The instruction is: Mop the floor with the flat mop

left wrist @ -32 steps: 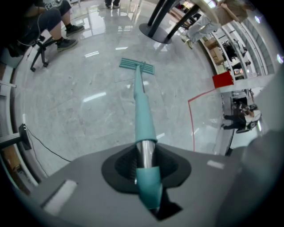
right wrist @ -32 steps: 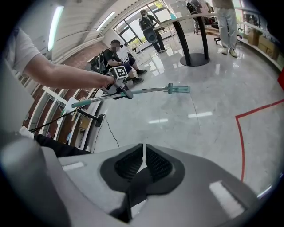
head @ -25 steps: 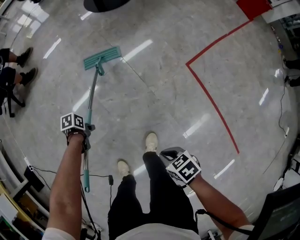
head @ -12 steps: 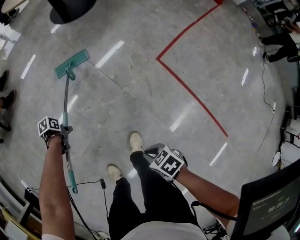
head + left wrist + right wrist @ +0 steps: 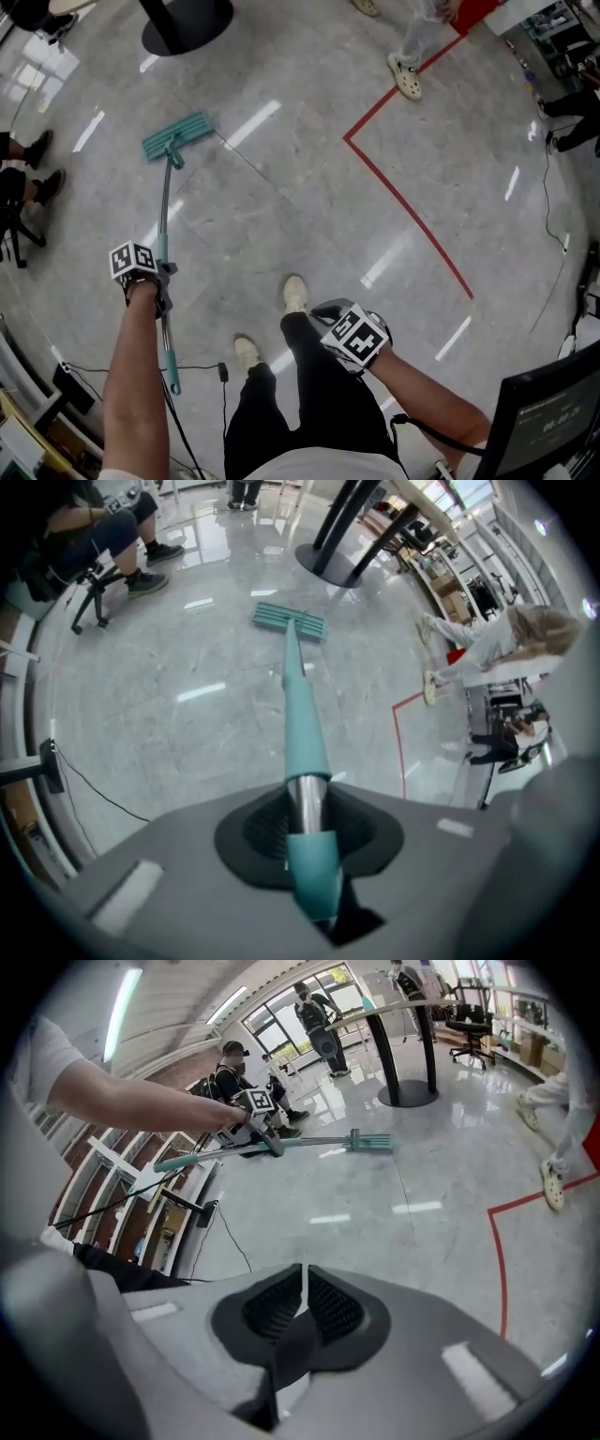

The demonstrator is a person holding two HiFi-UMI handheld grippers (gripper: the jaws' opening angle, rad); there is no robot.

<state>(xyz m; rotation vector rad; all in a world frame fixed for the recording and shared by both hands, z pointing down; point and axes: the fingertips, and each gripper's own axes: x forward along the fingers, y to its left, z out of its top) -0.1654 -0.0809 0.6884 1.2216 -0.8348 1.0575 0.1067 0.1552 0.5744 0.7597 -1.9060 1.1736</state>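
Observation:
A flat mop with a teal head (image 5: 178,135) rests on the grey marble floor at the upper left of the head view. Its long handle (image 5: 165,234) runs back toward me. My left gripper (image 5: 161,277) is shut on that handle well up from the head. In the left gripper view the teal and silver handle (image 5: 302,761) passes between the pads and leads to the mop head (image 5: 289,622). My right gripper (image 5: 330,311) hangs by my right leg, shut, with nothing in it. In the right gripper view the mop head (image 5: 371,1142) shows at the far middle.
Red tape lines (image 5: 403,202) mark the floor to the right. A round black table base (image 5: 185,21) stands beyond the mop head. People's feet show at the top (image 5: 406,77) and left (image 5: 42,150). A black cable (image 5: 192,352) lies beside my left foot.
The mop head and my left gripper sit further right in the head view than half a second ago, and the view has tilted so a person's foot shows at the top.

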